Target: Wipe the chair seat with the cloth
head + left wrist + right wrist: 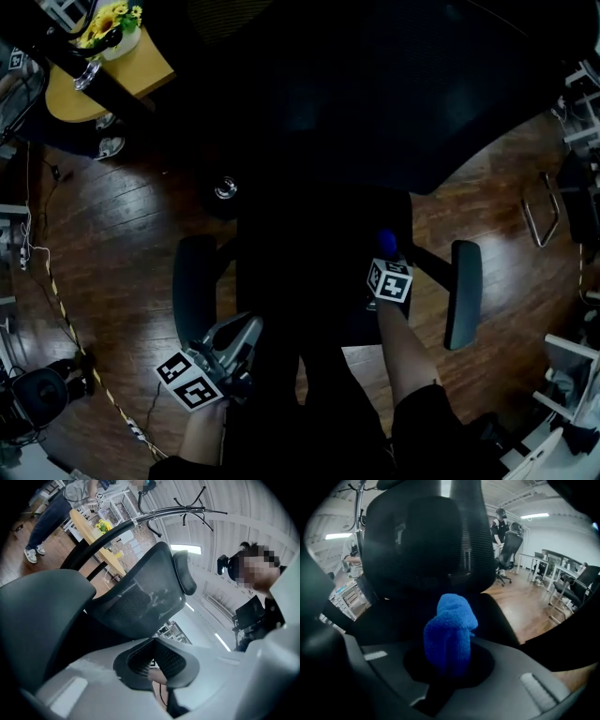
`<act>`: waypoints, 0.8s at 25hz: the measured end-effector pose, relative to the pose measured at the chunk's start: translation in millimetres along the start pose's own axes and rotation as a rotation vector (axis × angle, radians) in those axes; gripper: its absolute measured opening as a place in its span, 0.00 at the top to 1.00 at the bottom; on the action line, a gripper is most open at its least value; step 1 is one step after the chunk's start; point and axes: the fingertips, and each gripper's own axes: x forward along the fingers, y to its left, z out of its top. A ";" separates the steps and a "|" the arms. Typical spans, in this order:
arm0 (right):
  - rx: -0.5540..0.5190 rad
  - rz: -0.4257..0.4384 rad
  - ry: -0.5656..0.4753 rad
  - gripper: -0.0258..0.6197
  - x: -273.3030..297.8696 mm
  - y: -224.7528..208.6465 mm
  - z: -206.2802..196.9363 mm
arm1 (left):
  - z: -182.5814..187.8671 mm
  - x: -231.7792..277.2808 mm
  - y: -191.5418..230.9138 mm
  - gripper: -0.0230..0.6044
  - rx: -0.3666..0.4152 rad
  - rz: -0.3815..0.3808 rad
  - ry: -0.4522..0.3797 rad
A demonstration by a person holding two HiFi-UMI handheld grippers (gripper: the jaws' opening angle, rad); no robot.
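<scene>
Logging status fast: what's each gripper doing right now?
Left gripper: closed, empty.
Right gripper: closed on the blue cloth.

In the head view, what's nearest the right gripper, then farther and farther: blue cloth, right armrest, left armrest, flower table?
1. blue cloth, held in the right gripper.
2. right armrest, just off to the right.
3. left armrest, over on the left side.
4. flower table, far upper left.

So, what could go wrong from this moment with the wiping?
The blue cloth is bunched upright in the right gripper, so the jaws may scrape the chair seat instead. A wide stroke could hit the right armrest. The left gripper holds nothing, so the seat may swivel.
</scene>
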 end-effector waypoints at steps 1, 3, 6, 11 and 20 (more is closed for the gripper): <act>0.007 -0.021 -0.001 0.90 -5.2 -15.3 0.0 | -0.2 3.8 -0.9 0.98 0.003 -0.003 0.005; 0.007 -0.042 -0.001 0.90 -11.9 -34.8 -0.1 | -0.6 11.8 -4.1 0.98 0.010 -0.013 0.015; -0.005 -0.050 0.006 0.90 -14.5 -42.8 -0.4 | -1.9 21.1 -9.6 0.98 0.015 -0.023 0.030; -0.046 -0.056 0.002 0.90 -17.9 -37.7 2.9 | -3.4 20.0 -11.7 0.98 0.015 -0.019 0.024; -0.020 0.301 0.045 0.90 -17.6 177.8 -37.3 | 10.2 -7.0 0.0 0.98 -0.001 0.016 -0.070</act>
